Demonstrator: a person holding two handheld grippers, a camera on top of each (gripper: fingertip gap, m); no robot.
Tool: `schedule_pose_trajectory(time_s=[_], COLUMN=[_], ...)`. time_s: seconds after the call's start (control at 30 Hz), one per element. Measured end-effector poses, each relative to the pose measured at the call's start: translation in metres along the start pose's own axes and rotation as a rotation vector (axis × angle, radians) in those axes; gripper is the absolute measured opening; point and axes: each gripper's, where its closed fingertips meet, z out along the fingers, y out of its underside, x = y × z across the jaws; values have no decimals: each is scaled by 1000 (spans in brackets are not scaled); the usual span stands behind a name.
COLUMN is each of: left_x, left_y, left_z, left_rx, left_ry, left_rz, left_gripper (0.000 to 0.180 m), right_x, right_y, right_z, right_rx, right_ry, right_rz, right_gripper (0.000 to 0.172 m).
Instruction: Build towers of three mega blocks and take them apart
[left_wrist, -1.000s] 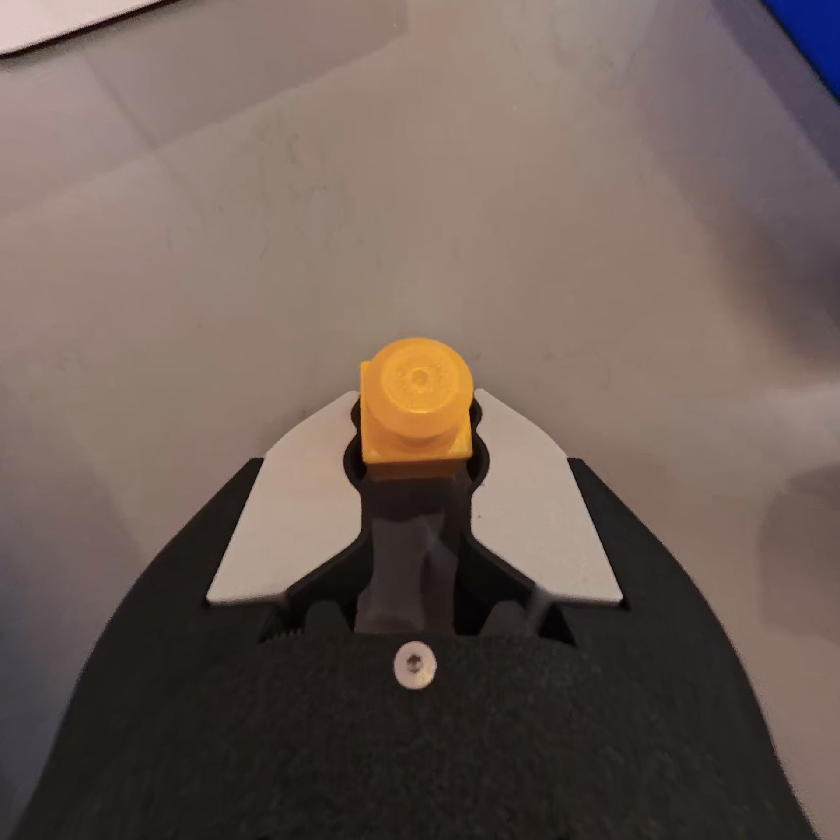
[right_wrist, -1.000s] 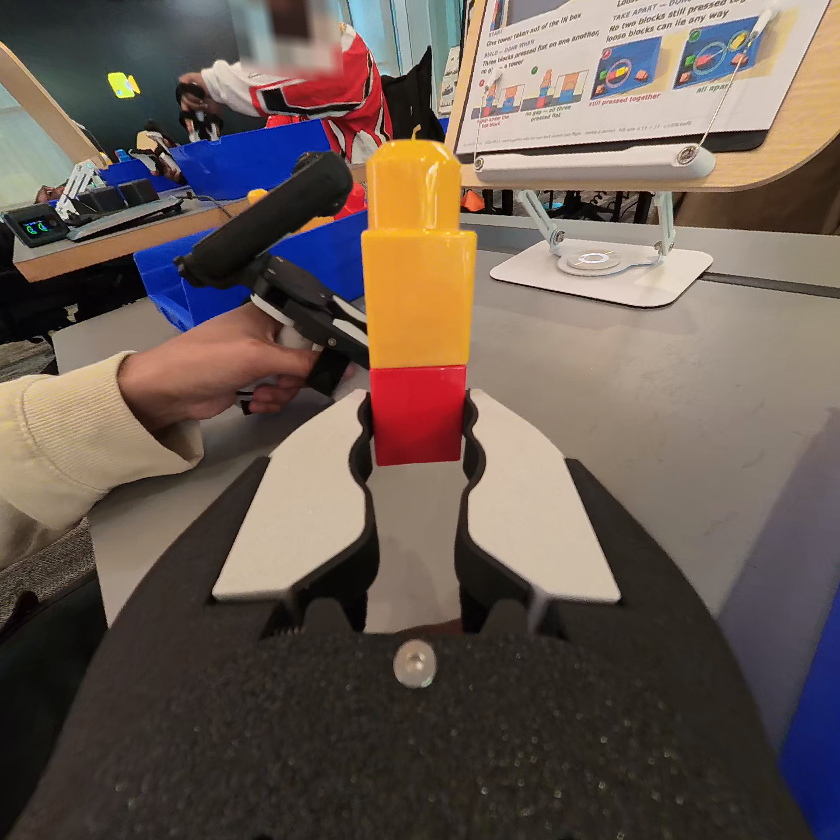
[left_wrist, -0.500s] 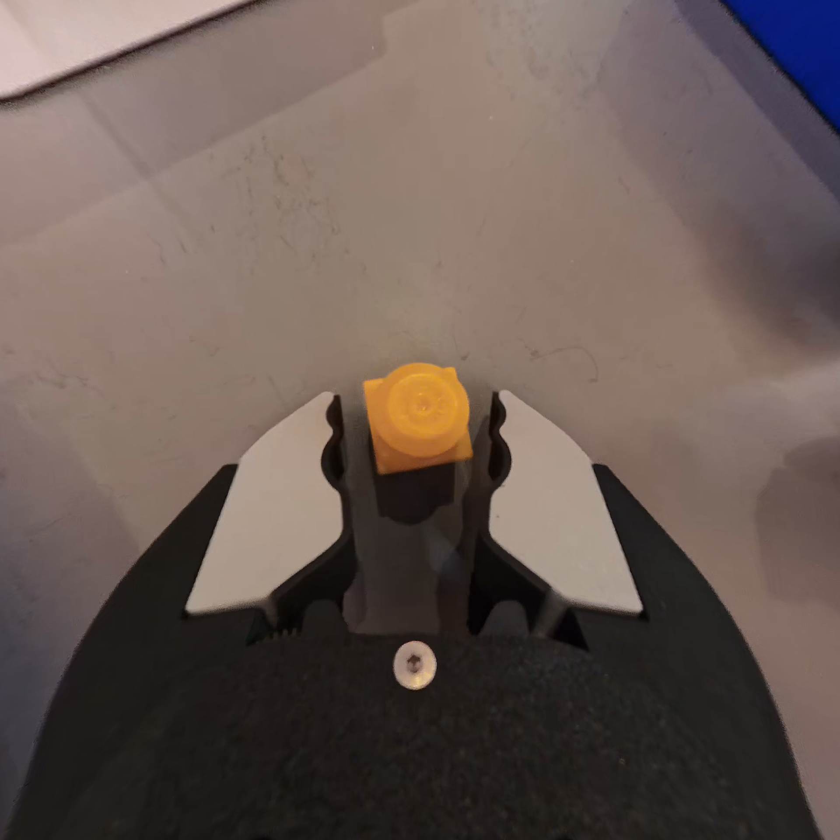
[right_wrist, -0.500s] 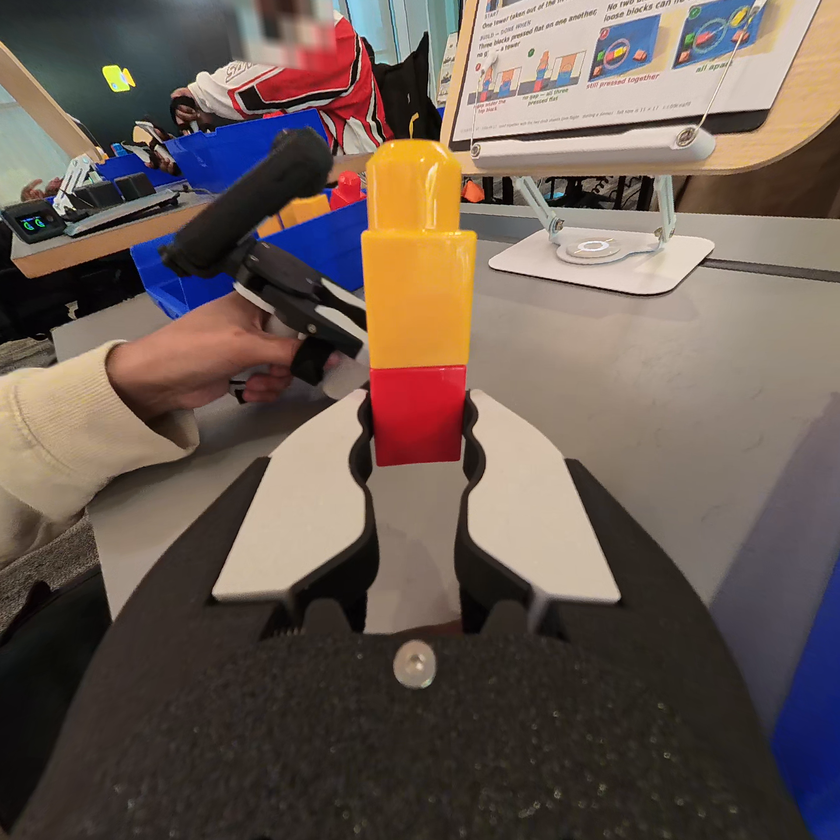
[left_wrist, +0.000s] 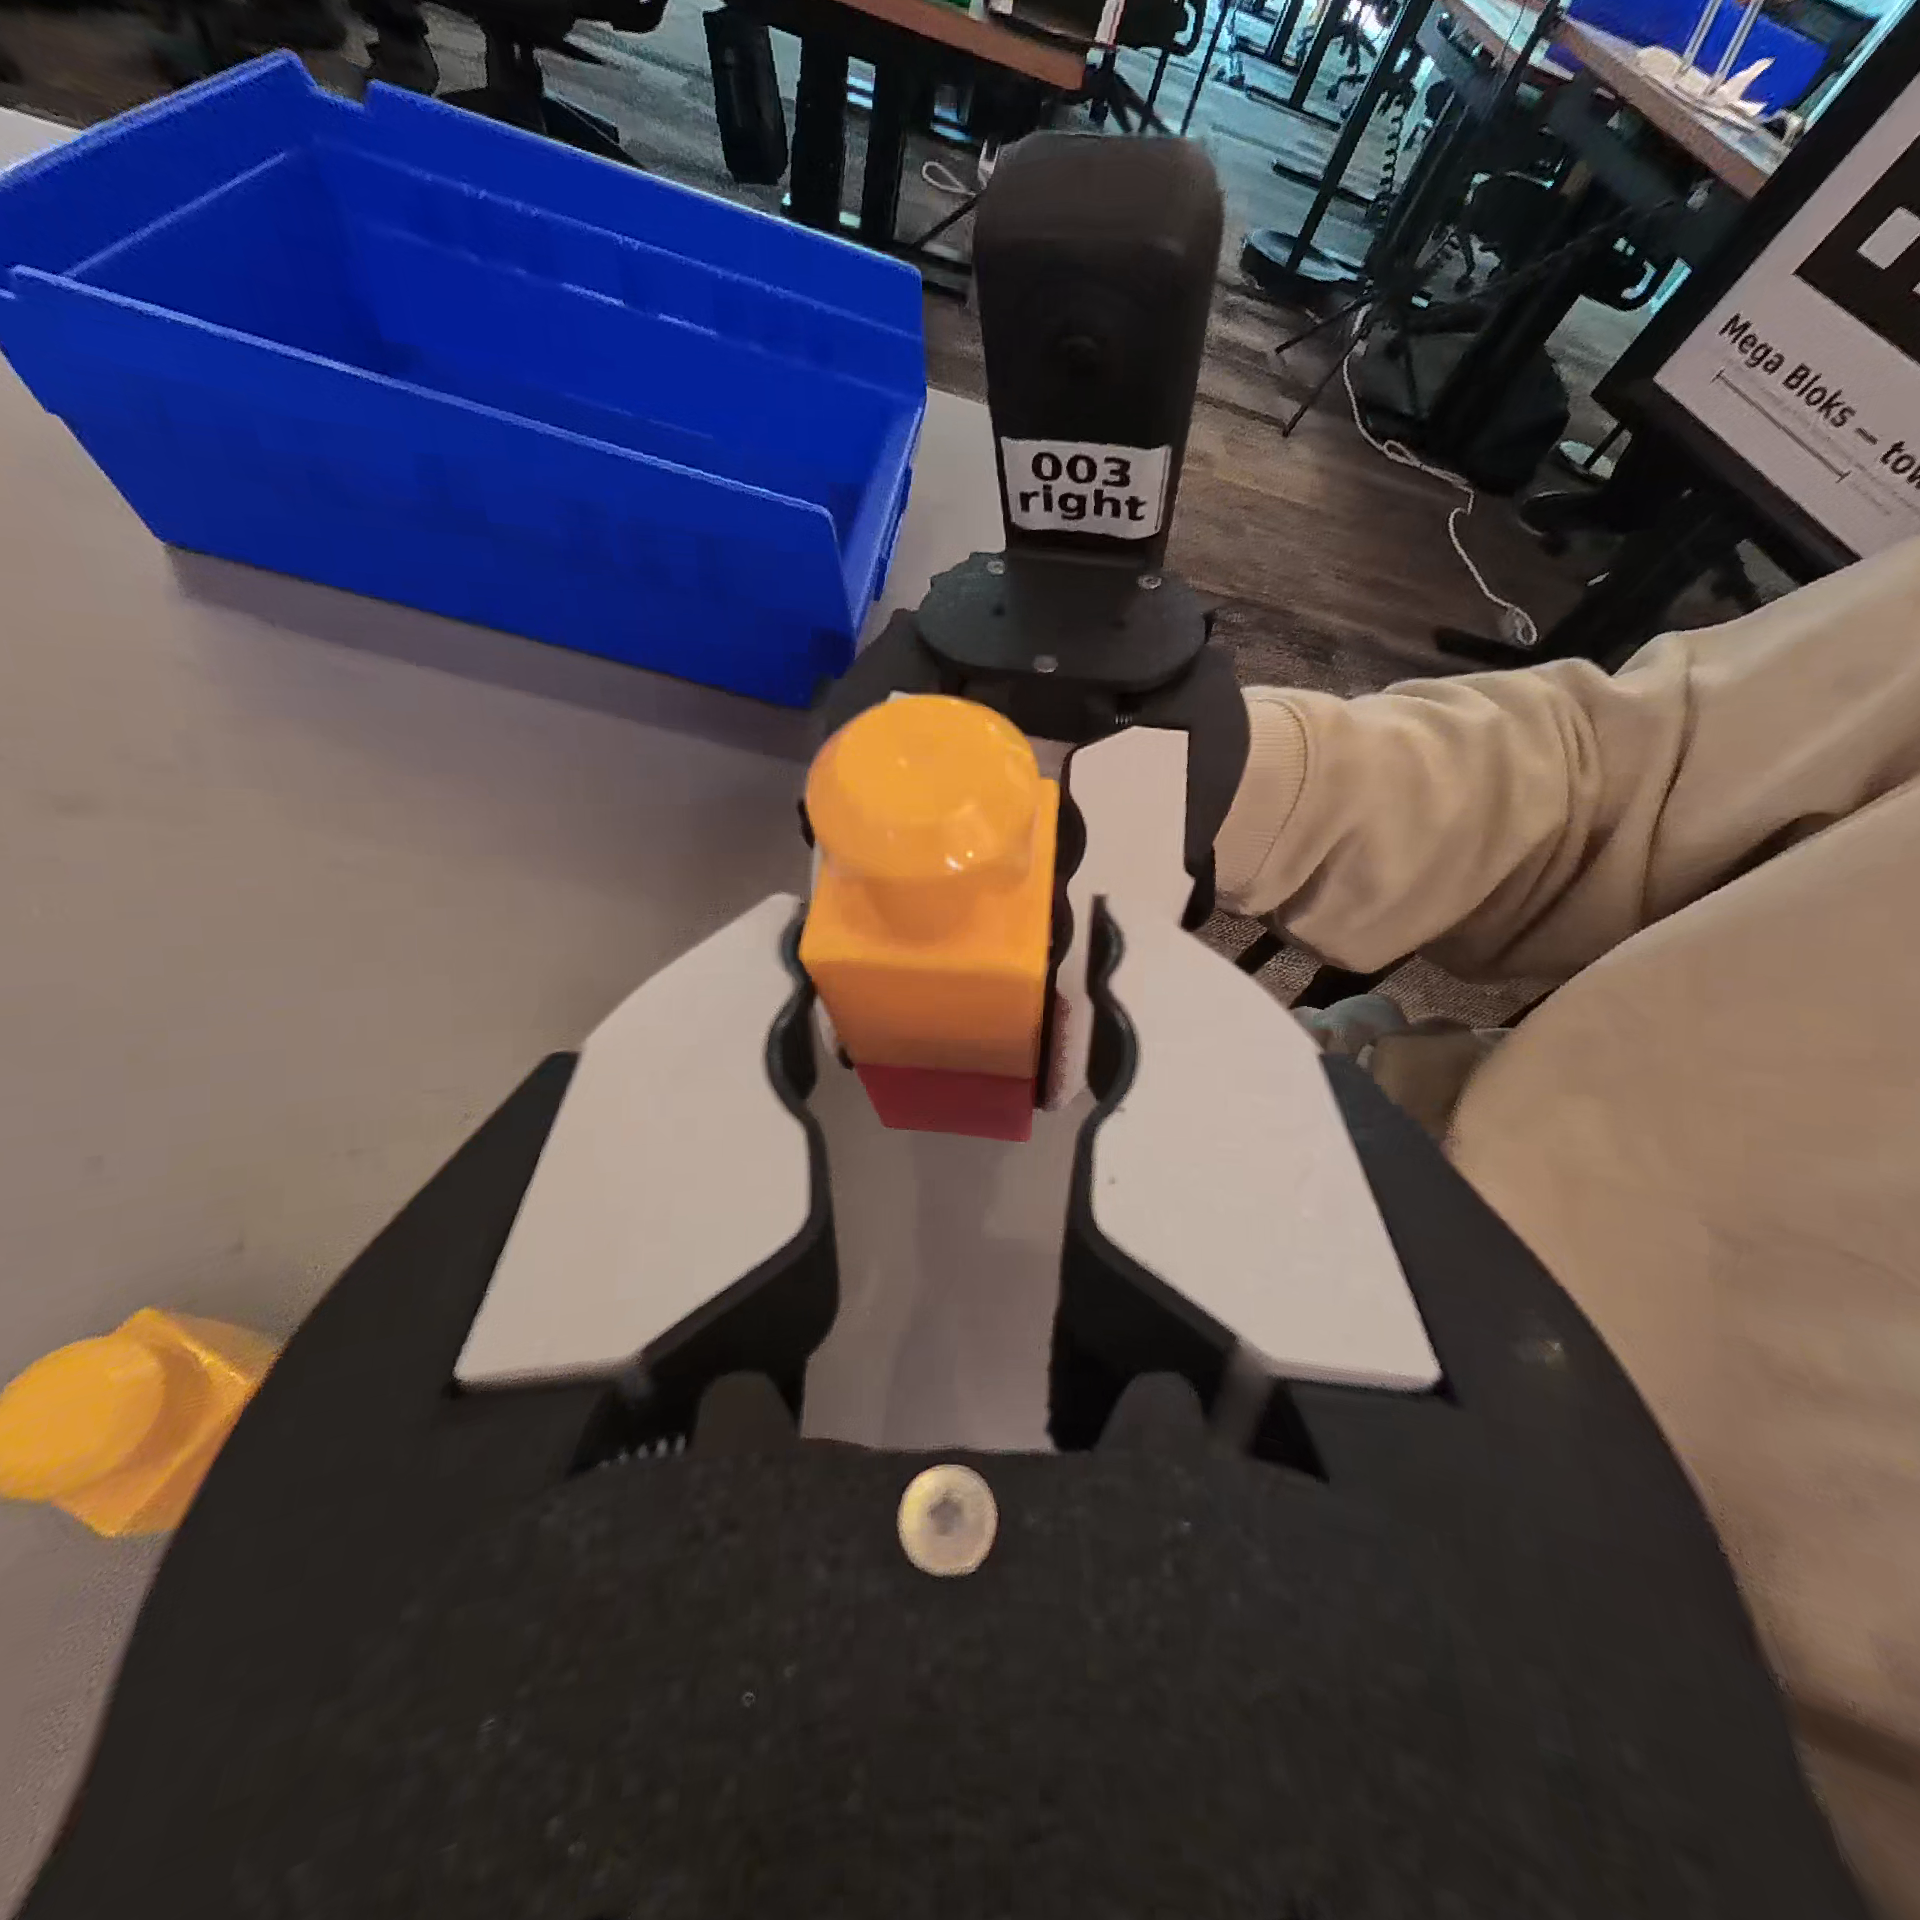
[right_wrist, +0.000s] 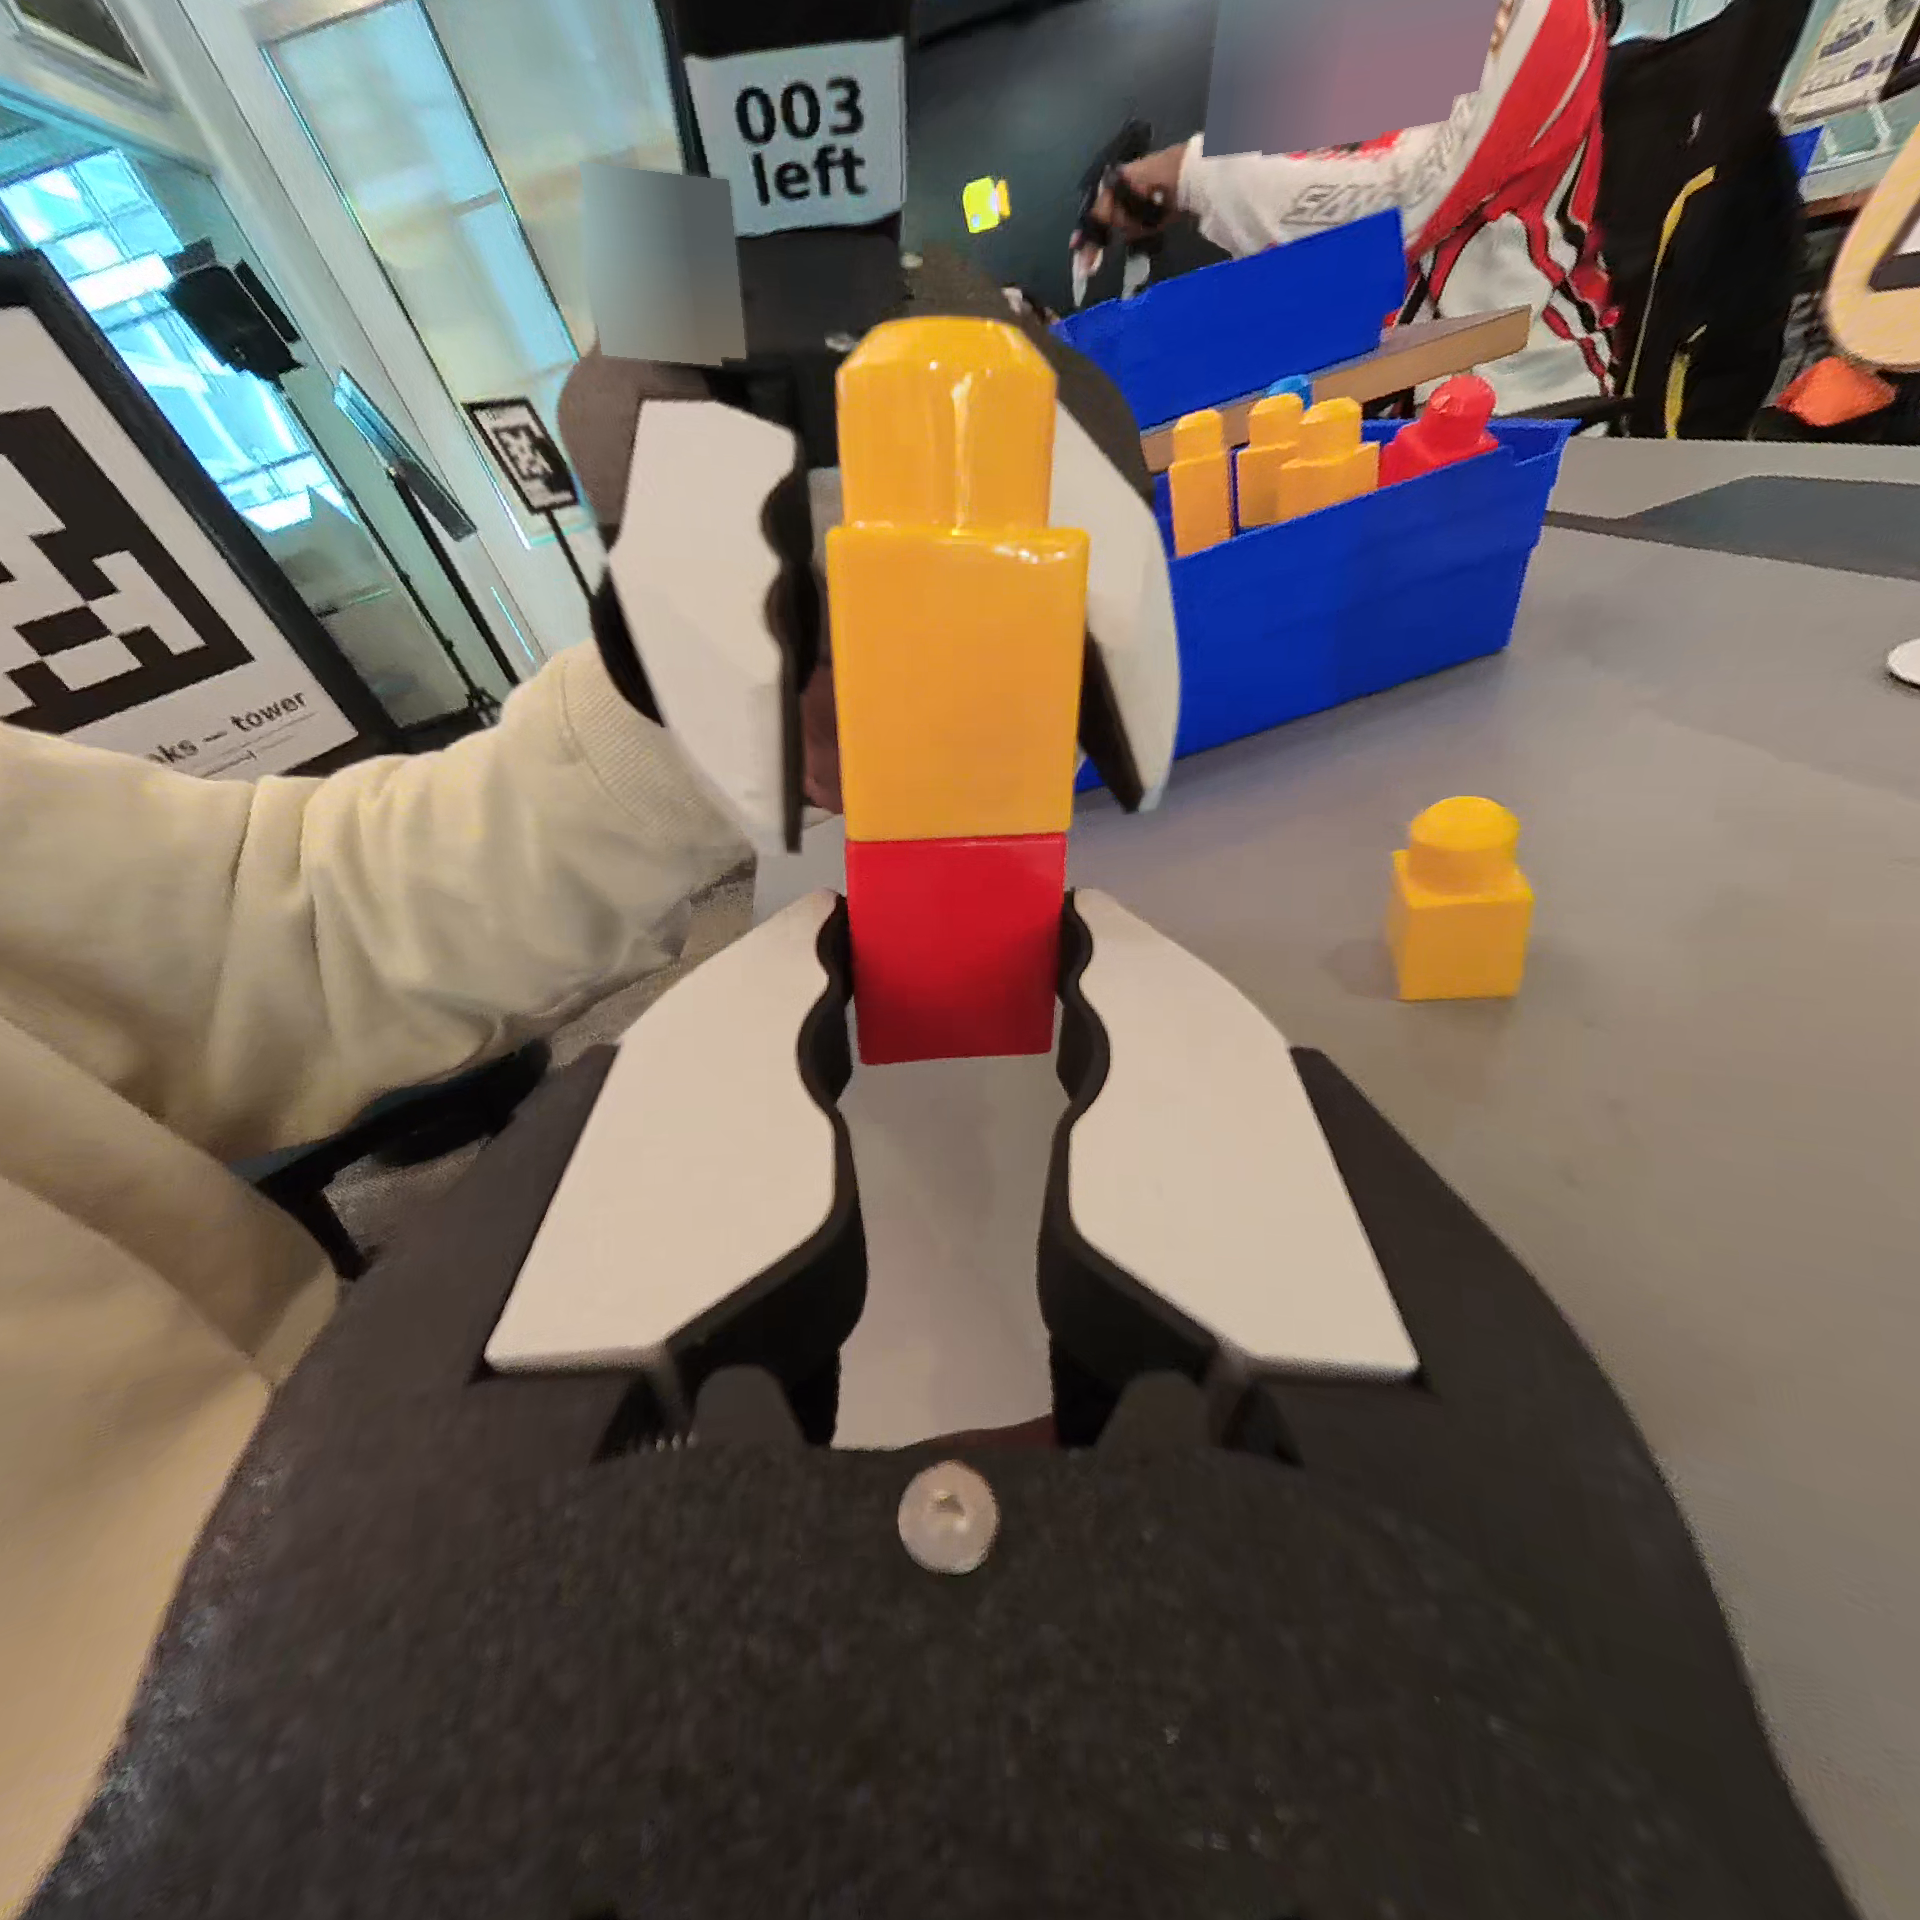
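Note:
My right gripper (right_wrist: 951, 935) is shut on the red block (right_wrist: 951, 945) at the bottom of a two-block stack and holds it upright. A yellow block (right_wrist: 951, 675) sits on the red one. My left gripper (left_wrist: 945, 935) is open, with its fingers on either side of that yellow block (left_wrist: 925, 935). One pad is close against the block and a gap shows at the other. The red block (left_wrist: 956, 1101) shows just below. In the right wrist view the left gripper's fingers (right_wrist: 707, 623) flank the yellow block. A loose yellow block (right_wrist: 1460, 904) stands on the grey table (right_wrist: 1558, 1143) and also shows in the left wrist view (left_wrist: 104, 1423).
An empty blue bin (left_wrist: 468, 416) stands on the table beyond the stack. Another blue bin (right_wrist: 1351, 603) holds several yellow and red blocks. A sleeve (left_wrist: 1507, 790) reaches in from the right. A person sits at another table in the background.
My left gripper opened and left the yellow block on the table, then swung up to the stack, and its jaws are narrowing around the top yellow block. My right gripper kept its hold on the red block.

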Motion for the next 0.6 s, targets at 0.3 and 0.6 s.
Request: schedule_pose_trajectory(time_s=[0.3,0.6], left_x=[17,-95], left_y=[-26,36], left_z=[-29,-100], left_rx=[243,71], left_ry=[98,-933], left_rz=[1,-185], left_gripper=[36,37], right_x=[0,57], right_y=[40,17], right_z=[0,-37], right_rx=[-203,-208], right_ry=[-1,463], right_rz=[-68,-8], right_gripper=[37,37])
